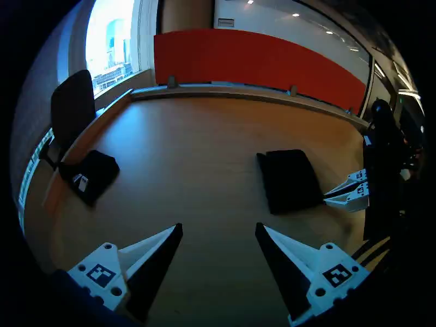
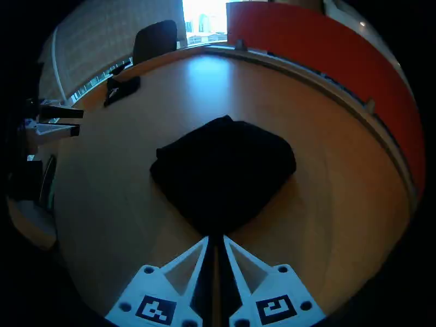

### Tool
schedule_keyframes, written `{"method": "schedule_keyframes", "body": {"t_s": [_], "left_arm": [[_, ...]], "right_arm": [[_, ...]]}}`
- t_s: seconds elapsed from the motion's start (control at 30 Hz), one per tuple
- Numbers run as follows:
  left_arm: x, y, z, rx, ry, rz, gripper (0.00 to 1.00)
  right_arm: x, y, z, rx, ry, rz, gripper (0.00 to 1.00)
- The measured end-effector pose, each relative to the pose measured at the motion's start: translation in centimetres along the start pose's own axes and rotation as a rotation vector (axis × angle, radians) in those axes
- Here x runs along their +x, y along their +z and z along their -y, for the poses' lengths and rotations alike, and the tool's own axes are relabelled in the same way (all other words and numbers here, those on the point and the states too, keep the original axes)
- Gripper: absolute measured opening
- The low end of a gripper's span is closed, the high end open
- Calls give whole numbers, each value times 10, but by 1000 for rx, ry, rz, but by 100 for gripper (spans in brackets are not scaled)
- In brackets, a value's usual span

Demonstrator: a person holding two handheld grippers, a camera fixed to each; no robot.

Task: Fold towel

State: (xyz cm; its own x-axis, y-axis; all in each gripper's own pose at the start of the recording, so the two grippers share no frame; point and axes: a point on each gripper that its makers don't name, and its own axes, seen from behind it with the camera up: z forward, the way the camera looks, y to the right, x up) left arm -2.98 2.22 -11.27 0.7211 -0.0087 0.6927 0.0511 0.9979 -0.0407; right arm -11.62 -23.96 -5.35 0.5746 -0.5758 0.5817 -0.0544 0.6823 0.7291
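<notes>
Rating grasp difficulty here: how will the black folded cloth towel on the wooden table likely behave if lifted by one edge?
Probably floppy: the black folded cloth towel has rounded, slumped edges, so its layers would likely droop or unfold. It lies flat on the wooden table, so rolling or tipping seems unlikely. Pushed, it may bunch rather than slide.

Wood table: black folded towel lies flat mid-table, black bag sits far left at the edge.
</notes>
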Motion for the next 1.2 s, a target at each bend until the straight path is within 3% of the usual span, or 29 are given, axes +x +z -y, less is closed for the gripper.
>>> {"method": "schedule_keyframes", "body": {"t_s": [0.2,0.53,0.87,1.2], "left_arm": [[1,-1,0,0,6,-2,100],[12,-9,1,3,9,-26,100],[27,-20,3,5,12,-58,100],[35,-25,0,4,14,-78,100]], "right_arm": [[21,-13,-5,-14,-22,-43,5],[83,-42,-13,-39,-75,-144,5],[148,-84,-14,-61,-142,-245,5],[173,-111,-18,-91,-159,-294,5]]}}
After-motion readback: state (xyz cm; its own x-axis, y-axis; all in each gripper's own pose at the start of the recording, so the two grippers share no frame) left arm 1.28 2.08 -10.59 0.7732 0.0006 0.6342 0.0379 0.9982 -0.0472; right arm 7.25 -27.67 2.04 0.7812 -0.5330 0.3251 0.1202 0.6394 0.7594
